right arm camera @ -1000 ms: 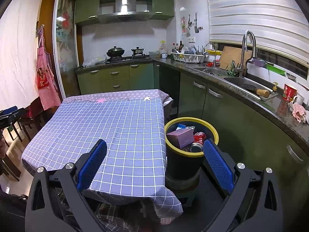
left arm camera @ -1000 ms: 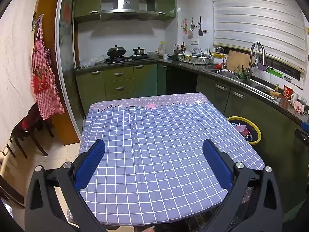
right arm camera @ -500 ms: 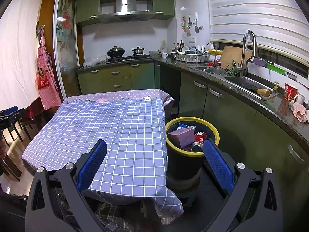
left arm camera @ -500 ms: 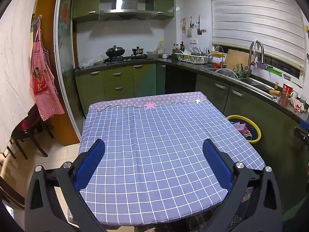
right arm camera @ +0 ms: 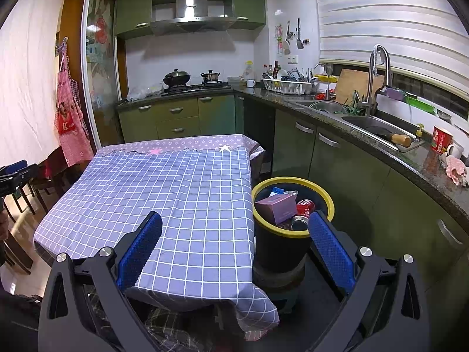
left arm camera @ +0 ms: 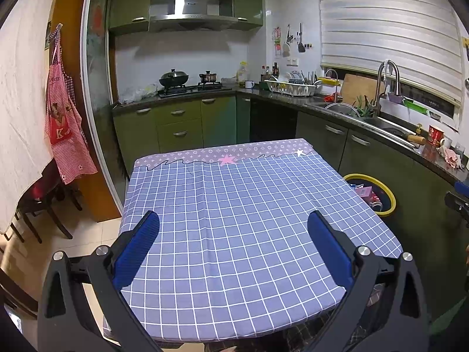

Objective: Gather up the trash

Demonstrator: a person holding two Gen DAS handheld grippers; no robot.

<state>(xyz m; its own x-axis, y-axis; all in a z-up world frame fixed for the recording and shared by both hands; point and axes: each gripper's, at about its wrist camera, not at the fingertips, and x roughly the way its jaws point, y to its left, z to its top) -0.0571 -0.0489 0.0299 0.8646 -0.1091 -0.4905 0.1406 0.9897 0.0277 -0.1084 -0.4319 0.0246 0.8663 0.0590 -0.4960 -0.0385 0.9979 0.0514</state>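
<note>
Yellow-rimmed and black-walled, the trash bin (right arm camera: 293, 202) stands on the floor just beside the table's right edge, between it and the green cabinets (right arm camera: 346, 158) under the sink, a spot that, I judge, lets rubbish be dropped straight off the table. It already holds a pink box (right arm camera: 275, 208), a red can (right arm camera: 305, 205) and a second can showing its metal top (right arm camera: 299, 223); from the left wrist view only part of the bin (left arm camera: 381, 208) shows past the cloth. The blue checked tablecloth (left arm camera: 234, 220) carries nothing that I can see, so the collecting looks finished or close to it. The right gripper (right arm camera: 234, 242) hangs above the table's near right corner, its blue pads (right arm camera: 328, 249) spread wide and holding nothing, one pad overlapping the bin's near rim in the view. The left gripper (left arm camera: 233, 242) hovers over the table's near edge, fingers likewise spread and empty, facing the stove (left arm camera: 190, 88) and its pots at the far counter. A red apron (left arm camera: 64, 123) hangs on the wall to the left.
</note>
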